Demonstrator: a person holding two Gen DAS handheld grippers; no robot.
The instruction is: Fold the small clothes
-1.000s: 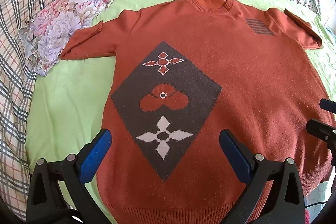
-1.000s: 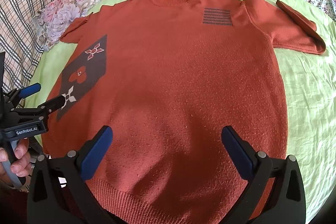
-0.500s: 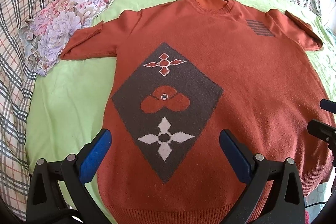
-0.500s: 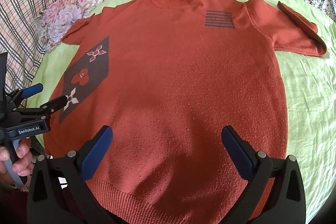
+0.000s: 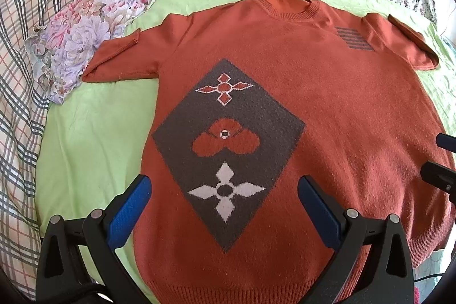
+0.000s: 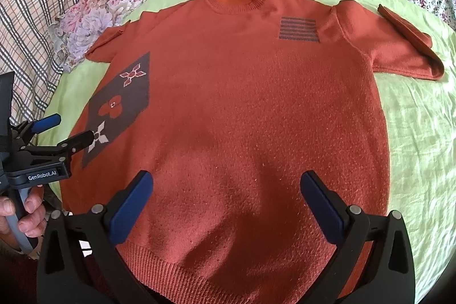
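Green sheet (image 5: 94, 133) carries the orange sweater (image 5: 327, 110) spread flat, front up. Left gripper (image 5: 223, 202) and right gripper (image 6: 226, 200) hover spread, holding nothing, above the sweater's hem; I'd pinch each hem corner together.

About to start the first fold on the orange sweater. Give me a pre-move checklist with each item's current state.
1. Sweater lies flat, front up on the green sheet: ok.
2. Left gripper open, holding nothing: ok.
3. Right gripper open, holding nothing: ok.
4. Both sleeves spread out: not ok, right sleeve cuff is flipped over.
5. Floral cloth apart from the left sleeve: cannot tell.
6. Hem in reach: ok.
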